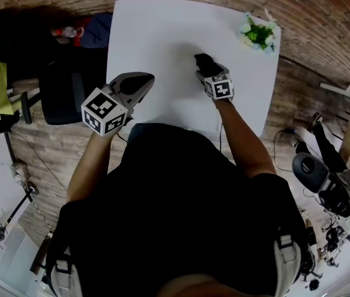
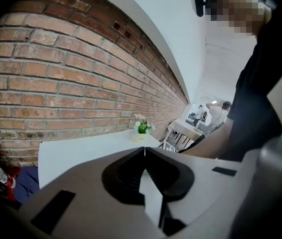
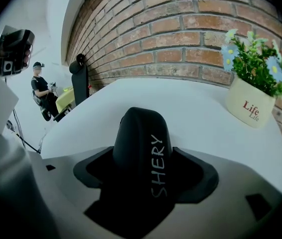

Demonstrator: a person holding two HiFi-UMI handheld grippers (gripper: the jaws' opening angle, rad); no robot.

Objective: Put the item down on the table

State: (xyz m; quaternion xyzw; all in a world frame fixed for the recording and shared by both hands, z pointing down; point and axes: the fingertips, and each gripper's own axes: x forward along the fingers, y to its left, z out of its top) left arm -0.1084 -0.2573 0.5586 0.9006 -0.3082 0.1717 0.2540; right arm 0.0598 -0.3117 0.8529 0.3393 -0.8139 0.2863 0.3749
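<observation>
Left of cream flower pot [image 1: 260, 37]: right claw [image 1: 204, 67] grasps black rounded item [image 3: 142, 143] lengthwise, over white desk [image 1: 162, 36].
Left claw [image 2: 144, 156]: clenched, empty.

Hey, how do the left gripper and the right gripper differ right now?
The left gripper has its jaws closed tip to tip on nothing, while the right gripper is clamped on a black item lettered SHERY. In the head view the left gripper is near the table's front edge and the right gripper is farther in over it. Neither is open.
</observation>
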